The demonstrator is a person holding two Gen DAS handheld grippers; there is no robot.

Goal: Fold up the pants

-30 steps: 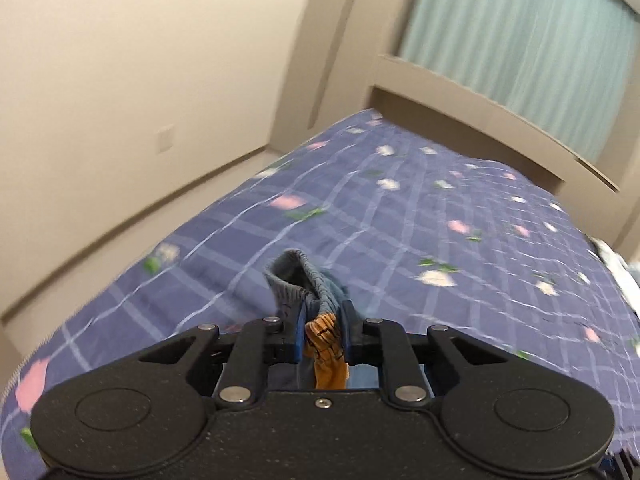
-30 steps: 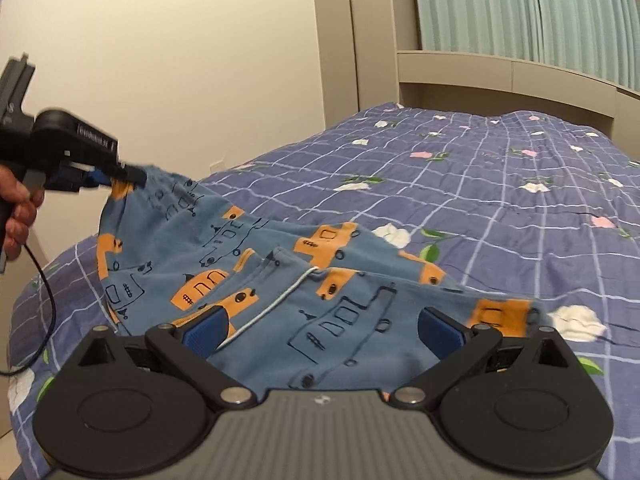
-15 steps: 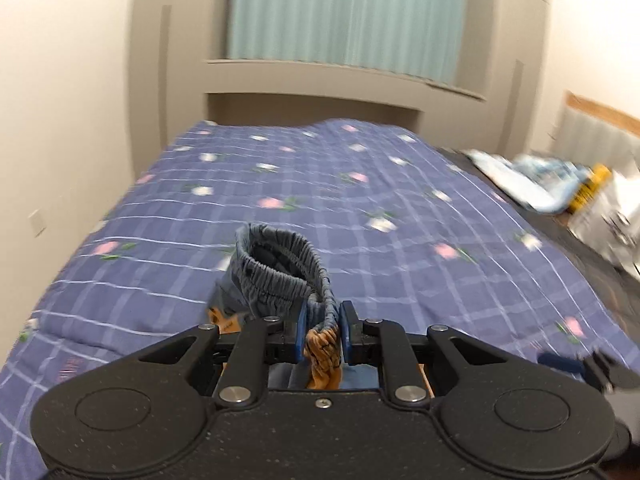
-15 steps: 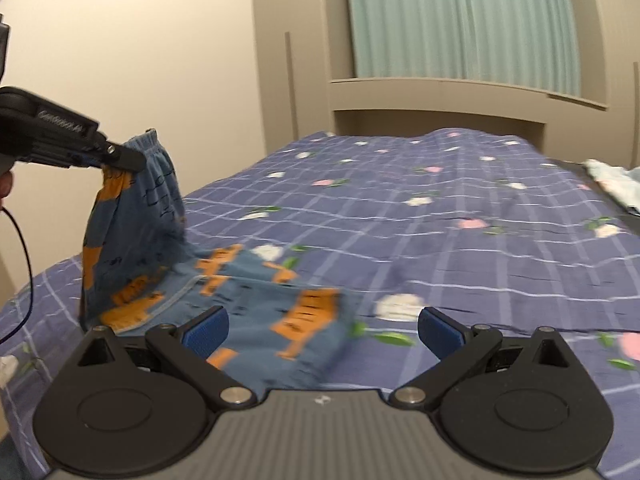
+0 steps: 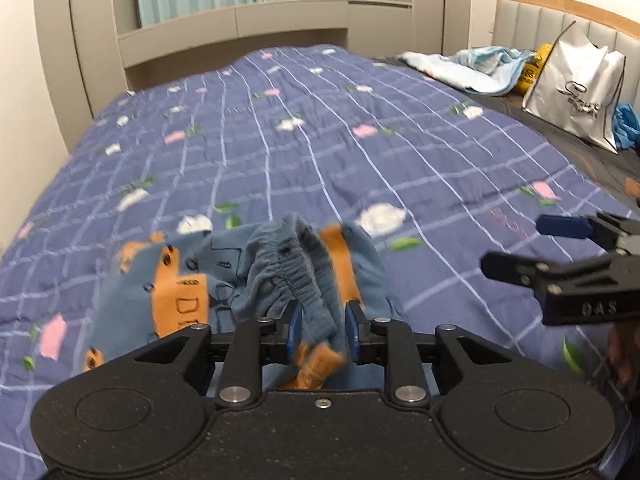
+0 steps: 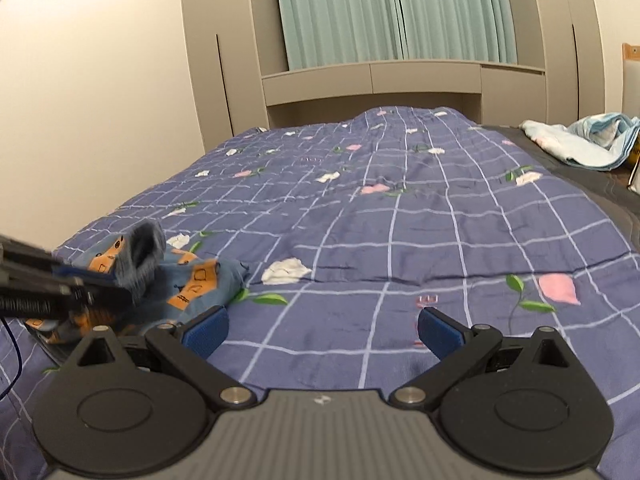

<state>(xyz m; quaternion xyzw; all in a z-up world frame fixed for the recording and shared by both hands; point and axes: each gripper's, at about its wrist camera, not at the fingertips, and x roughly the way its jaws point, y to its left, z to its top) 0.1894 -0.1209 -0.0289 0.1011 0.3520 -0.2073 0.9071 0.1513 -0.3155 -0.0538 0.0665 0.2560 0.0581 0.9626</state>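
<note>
Blue pants (image 5: 180, 292) with orange prints lie bunched on the purple checked bedspread (image 5: 320, 152). My left gripper (image 5: 322, 320) has the gathered waistband between its blue pads; its jaws are opening, and the cloth still fills the gap and touches both pads. An orange bit of fabric hangs under the pads. In the right wrist view the pants (image 6: 200, 280) sit at the lower left, with the left gripper (image 6: 100, 280) reaching in from the left edge. My right gripper (image 6: 322, 328) is open above bare bedspread, nothing between its fingers. It also shows at the right as the right gripper (image 5: 524, 246).
A white bag (image 5: 576, 92) and a light blue cloth (image 5: 472, 68) lie at the far right near the padded headboard (image 5: 560, 20). Beige cabinets and a green curtain (image 6: 400, 12) close off the far end. A wall runs along the left. A black cable (image 6: 12, 360) hangs at the lower left.
The left gripper swung right and came down, laying the lifted pants in a heap on the bed; its pads stand wider apart. The right gripper moved right, off the pants, over bare bedspread.
</note>
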